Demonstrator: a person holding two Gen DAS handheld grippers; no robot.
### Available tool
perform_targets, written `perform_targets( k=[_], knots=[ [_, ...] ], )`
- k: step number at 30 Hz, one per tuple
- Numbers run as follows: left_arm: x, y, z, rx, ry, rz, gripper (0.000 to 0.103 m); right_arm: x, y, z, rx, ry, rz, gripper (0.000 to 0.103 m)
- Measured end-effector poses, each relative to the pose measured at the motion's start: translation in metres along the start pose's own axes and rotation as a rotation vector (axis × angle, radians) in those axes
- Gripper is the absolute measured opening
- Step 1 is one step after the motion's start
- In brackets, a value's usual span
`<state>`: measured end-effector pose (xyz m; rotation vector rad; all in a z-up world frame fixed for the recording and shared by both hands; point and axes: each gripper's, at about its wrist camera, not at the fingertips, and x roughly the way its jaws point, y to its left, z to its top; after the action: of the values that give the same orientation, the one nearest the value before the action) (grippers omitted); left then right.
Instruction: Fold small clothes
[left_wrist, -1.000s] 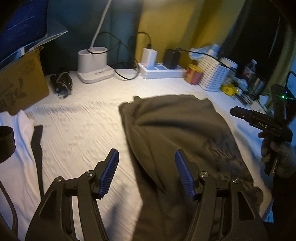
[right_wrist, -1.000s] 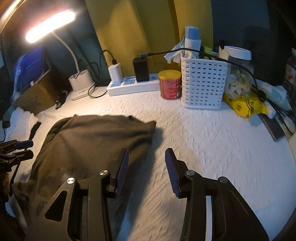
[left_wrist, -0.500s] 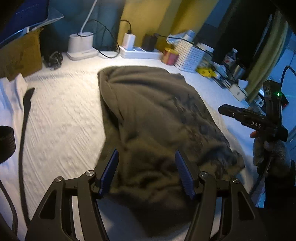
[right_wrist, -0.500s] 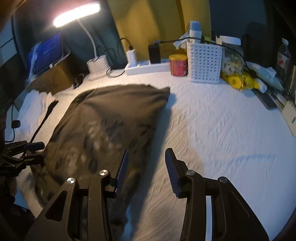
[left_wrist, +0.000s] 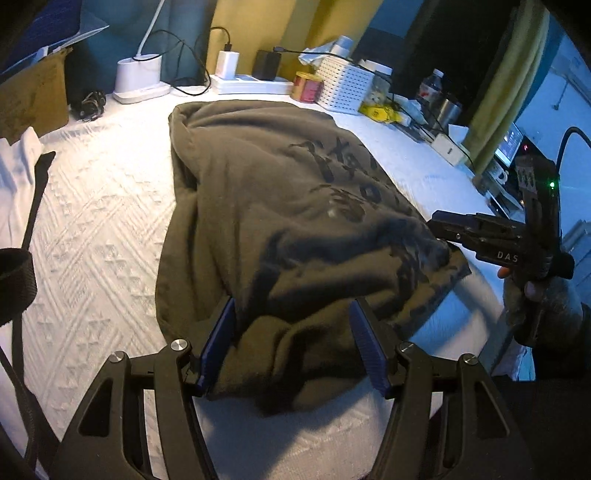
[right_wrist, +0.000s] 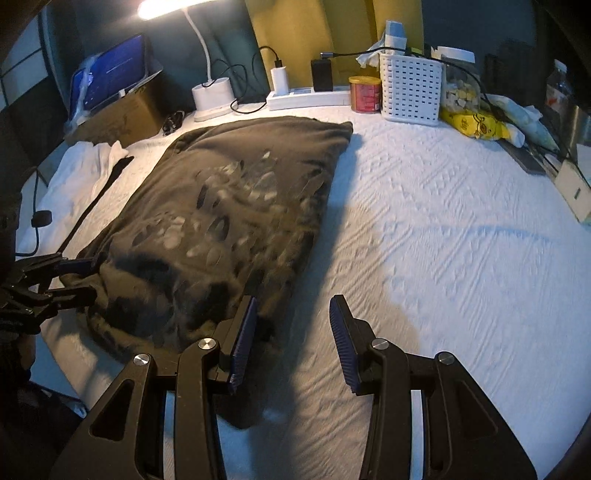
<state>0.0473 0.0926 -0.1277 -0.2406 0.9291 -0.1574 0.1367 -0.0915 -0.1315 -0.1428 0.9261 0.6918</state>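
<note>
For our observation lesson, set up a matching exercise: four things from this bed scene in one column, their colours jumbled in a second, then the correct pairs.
Things:
1. garment
2. basket
3. can
4. snack bag

Colours:
A. yellow
B. red with a gold lid
C. olive-brown
D. white

Pairs: 1-C, 2-D, 3-B, 4-A

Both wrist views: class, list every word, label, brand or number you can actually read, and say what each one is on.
"DAS": white letters on the black body of the right tool, cut off at the picture's edge.
Dark print on the olive garment: characters too blurred to read.
Label on the red can: too small to read.
Print on the yellow packet: illegible.
Blue screen: text too small.
</note>
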Motion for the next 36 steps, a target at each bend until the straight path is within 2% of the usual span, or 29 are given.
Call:
perform_targets(
  k=[7,15,16,17,20,26,31,33,36],
  knots=[
    [-0.006,-0.007,-0.009,0.013,-0.008,0.005,0.063,-0.003,0.012,-0.025,0.004,0.014,0.014,0.043],
    [-0.013,-0.012,-0.019,0.027,-0.022,0.004,0.062,-0.017,0.017,-0.047,0.056,-0.038,0.03,0.042],
    [-0.014,-0.012,-0.02,0.027,-0.025,-0.001,0.057,-0.018,0.019,-0.05,0.054,-0.044,0.038,0.036],
    [-0.015,-0.013,-0.022,0.026,-0.024,-0.004,0.054,-0.019,0.021,-0.053,0.053,-0.048,0.055,0.022],
    [-0.016,-0.014,-0.024,0.016,-0.029,-0.014,0.053,-0.024,0.024,-0.057,0.06,-0.068,0.064,0.01],
    [-0.018,-0.02,-0.023,0.007,-0.027,-0.036,0.053,-0.059,0.024,-0.054,0.088,-0.13,0.06,0.008],
    [-0.015,-0.021,-0.028,-0.017,-0.017,-0.047,0.053,-0.058,0.029,-0.071,0.119,-0.095,0.036,0.008],
    [-0.016,-0.023,-0.03,-0.013,-0.019,-0.047,0.053,-0.048,0.029,-0.082,0.144,-0.059,0.03,0.008],
    [-0.018,-0.03,-0.036,0.025,-0.02,-0.036,0.053,-0.048,0.028,-0.089,0.163,-0.066,0.029,0.008]
  ],
)
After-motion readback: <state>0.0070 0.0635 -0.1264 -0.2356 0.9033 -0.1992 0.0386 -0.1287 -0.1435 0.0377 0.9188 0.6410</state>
